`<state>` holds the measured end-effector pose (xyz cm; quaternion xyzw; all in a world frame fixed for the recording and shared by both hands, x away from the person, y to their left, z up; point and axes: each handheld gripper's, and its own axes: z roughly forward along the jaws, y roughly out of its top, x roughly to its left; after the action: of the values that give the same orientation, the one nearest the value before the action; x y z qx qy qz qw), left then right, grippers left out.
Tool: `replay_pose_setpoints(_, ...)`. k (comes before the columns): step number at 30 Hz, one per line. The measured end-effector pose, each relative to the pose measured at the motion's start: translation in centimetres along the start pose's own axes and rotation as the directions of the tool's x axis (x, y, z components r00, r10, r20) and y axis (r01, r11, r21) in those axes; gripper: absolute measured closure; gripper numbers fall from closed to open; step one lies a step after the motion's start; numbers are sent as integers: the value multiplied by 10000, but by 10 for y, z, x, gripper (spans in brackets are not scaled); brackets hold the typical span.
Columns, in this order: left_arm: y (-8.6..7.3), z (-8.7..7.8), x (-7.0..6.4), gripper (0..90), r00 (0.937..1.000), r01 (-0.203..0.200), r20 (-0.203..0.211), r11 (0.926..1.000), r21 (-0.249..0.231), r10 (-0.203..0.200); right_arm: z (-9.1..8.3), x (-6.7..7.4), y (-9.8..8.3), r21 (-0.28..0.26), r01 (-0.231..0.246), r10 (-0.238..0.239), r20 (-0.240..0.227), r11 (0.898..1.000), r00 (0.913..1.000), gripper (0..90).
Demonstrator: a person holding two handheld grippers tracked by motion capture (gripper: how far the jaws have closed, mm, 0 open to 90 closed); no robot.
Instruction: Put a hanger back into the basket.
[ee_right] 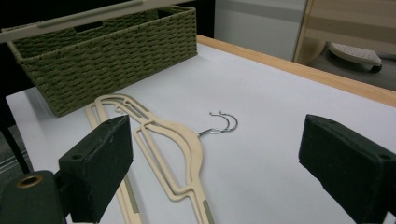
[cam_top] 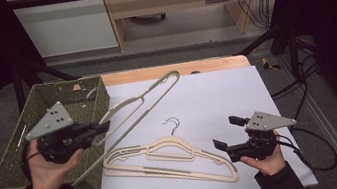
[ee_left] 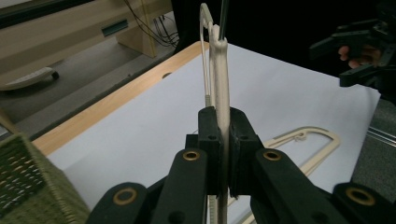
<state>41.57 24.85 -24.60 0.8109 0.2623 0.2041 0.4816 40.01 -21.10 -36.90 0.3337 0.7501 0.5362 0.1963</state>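
Starting at the left of the high view, the woven basket (cam_top: 15,163) sits at the counter's (cam_top: 216,87) left edge, and right beside its near wall the left hand-held gripper (cam_top: 103,128) is clenched on a cream hanger (cam_top: 149,97), lifted clear of the white sheet. The left gripper view shows both pads pressed flat against the hanger's bar (ee_left: 221,100), with the bar running straight away from the jaws. In the high view that hanger's long axis slants from low near the basket's front corner up toward the far middle of the counter, its looped end pointing away from the person. So the basket lies just to the left of this gripper, nearer to it than to the other hand, and a judgement from that layout is that the coming move is a swing of the long bar leftward over the rim, which needs the axis turned to line up with the basket's length. Further right, two more cream hangers (cam_top: 171,160) lie flat and stacked on the sheet, their metal hooks (cam_top: 173,122) pointing to the far side, their long axis running left to right and dipping toward the right hand. At the right, the right hand-held gripper (cam_top: 225,134) is released, its jaws wide apart and empty, aimed left at the near end of that pile; it is the closer hand to them.
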Motion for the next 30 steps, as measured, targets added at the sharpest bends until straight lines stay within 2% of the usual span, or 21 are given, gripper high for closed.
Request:
replay_pose_setpoints(3, -1, -5, 17, 857, 9993, 83, -374, 9998, 190, -76, -4, -5, -4, -82, -153, 155, 247, 9999, 9996, 94)
replay_pose_setpoints(4, -4, -8, 28, 856, 9982, 44, -600, 9993, 359, -22, -5, -6, -5, -106, -181, 184, 277, 9998, 9994, 94)
replay_pose_setpoints(5, -4, -8, 28, 856, 9982, 44, -600, 9993, 359, -22, -5, -6, -5, -106, -181, 184, 277, 9998, 9994, 94)
replay_pose_setpoints(11, -16, -17, 66, 857, 9950, 507, -886, 9978, 432, -468, -7, -8, -8, -145, -270, 275, 327, 9995, 9991, 94)
replay_pose_setpoints(12, -20, -20, 76, 856, 9934, 521, -1051, 9971, 559, -460, -7, -9, -8, -137, -261, 265, 327, 9996, 9991, 94)
replay_pose_setpoints(13, -20, -20, 76, 857, 9934, 521, -1051, 9971, 559, -460, -6, -9, -9, -142, -315, 320, 359, 9994, 9988, 94)
replay_pose_setpoints(15, -26, -24, 91, 857, 9905, 607, -1284, 9947, 835, -496, -6, -9, -9, -147, -369, 374, 365, 9992, 9986, 94)
replay_pose_setpoints(16, -26, -24, 91, 857, 9905, 607, -1284, 9947, 835, -496, -6, -9, -9, -147, -369, 374, 365, 9992, 9986, 94)
replay_pose_setpoints(20, -37, -30, 108, 857, 9875, 589, -1508, 9946, 855, -455, -6, -10, -10, -178, -430, 437, 401, 9989, 9982, 93)
replay_pose_setpoints(24, -51, -35, 124, 857, 9853, 804, -1575, 9931, 857, -662, -4, -11, -11, -134, -396, 401, 409, 9991, 9984, 92)
replay_pose_setpoints(30, -72, -43, 145, 856, 9749, 1256, -1942, 9893, 746, -1091, -3, -11, -12, -40, -402, 403, 341, 9992, 9986, 90)
